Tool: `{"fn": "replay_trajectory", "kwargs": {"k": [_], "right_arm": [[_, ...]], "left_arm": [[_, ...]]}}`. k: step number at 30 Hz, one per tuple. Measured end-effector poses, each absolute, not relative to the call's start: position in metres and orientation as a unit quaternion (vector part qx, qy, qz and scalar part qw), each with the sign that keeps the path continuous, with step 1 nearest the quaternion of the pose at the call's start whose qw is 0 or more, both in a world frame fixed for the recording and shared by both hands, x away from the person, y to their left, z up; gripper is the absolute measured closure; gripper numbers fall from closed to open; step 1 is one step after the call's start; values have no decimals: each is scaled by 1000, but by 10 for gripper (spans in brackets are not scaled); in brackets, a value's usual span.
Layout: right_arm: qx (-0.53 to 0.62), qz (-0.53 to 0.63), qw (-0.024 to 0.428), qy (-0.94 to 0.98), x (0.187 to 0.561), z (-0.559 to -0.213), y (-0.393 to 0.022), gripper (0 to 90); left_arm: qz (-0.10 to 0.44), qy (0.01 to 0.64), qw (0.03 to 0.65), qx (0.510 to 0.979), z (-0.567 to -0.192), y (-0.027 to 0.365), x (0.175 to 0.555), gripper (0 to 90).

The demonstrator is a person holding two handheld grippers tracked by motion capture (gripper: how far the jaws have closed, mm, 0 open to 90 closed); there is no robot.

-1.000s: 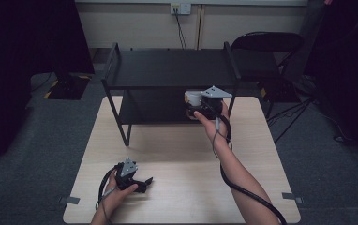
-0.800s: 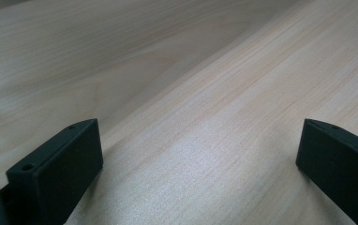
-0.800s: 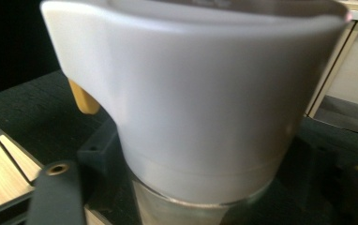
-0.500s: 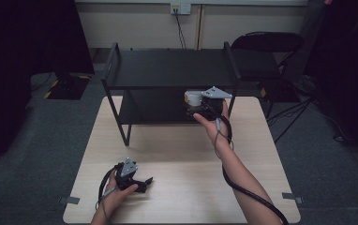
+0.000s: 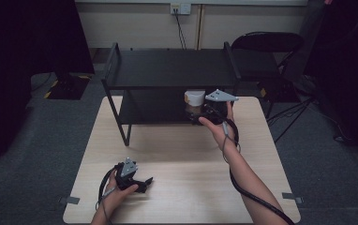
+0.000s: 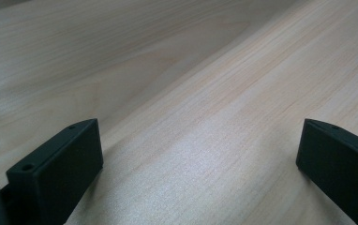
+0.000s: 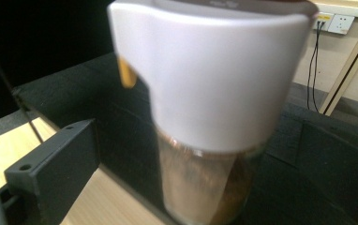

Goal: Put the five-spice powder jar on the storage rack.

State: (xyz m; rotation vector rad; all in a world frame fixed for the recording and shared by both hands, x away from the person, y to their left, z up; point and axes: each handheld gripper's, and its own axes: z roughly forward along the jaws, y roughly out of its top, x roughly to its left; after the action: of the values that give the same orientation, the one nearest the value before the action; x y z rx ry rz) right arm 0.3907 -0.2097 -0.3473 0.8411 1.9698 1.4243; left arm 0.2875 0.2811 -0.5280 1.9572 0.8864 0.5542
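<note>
A glass jar [image 5: 195, 99] with a white lid and brown contents stands at the front edge of the black rack's [image 5: 167, 70] lower shelf. In the right gripper view the jar [image 7: 210, 84] looms close and blurred. My right gripper [image 5: 197, 113] is open around it, one jaw on each side of the glass with a gap to each. Near the table's front left my left gripper [image 5: 142, 183] lies open on the wood, and in its own view the left gripper [image 6: 198, 159] has nothing between its jaws.
The two-tier rack stands across the far half of the light wooden table [image 5: 177, 154]. A black chair [image 5: 266, 47] is behind the table at the right. A wall socket [image 5: 180, 8] with cables sits on the back wall.
The right hand has shifted slightly toward the near side. The jar and the left gripper stay where they were.
</note>
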Motion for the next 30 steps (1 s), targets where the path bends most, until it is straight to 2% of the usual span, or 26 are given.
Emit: {"fn": "replay_trajectory", "kwargs": {"k": [6,11,25,30], "right_arm": [[307,524,276,745,377,-351,-222,0],[299,528,250,754,362,-361,-243,0],[285,509,209,785,309,-411,-316,0],[286,494,205,795,298,-429,-328,0]], "left_arm": [[224,358,445,790,-528,281,287,0],[224,358,445,790,-528,281,287,0],[224,358,445,790,-528,281,287,0],[224,357,445,790,-528,281,287,0]]}}
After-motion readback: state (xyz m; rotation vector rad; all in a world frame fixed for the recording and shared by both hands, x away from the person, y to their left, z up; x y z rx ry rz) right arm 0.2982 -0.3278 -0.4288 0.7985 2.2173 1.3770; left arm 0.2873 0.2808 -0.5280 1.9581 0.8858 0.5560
